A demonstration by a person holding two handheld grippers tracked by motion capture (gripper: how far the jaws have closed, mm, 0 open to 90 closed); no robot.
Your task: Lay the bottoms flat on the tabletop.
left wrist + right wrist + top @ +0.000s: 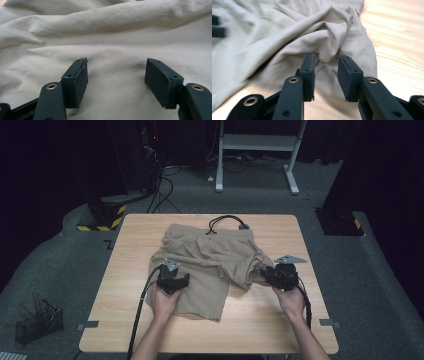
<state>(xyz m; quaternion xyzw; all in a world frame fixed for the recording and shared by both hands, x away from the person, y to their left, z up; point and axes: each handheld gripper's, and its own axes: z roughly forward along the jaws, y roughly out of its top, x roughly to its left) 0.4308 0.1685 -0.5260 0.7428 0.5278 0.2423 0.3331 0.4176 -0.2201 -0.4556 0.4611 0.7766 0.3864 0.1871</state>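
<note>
Two grippers, one in each of my hands. My left gripper [173, 281] rests over the near-left leg of the shorts [210, 265]; in the left gripper view its jaws stand wide apart [116, 80] with bare cloth lying flat beneath them and nothing pinched. My right gripper [281, 275] sits at the right edge of the garment, just beside the bunched right leg; in the right gripper view its jaws are parted by a narrow gap [326, 75], pads clear of the cloth, a crumpled fold just ahead of them.

One pair of shorts, beige, on the middle of the table [135, 270]. Long axis runs far to near: waistband at the far end, leg openings toward me. Left leg lies spread flat; right leg is gathered and folded in.

One black drawstring [226, 221], looped on the tabletop beyond the waistband.

One wooden table. One wire basket [38, 322] on the floor, near left.
</note>
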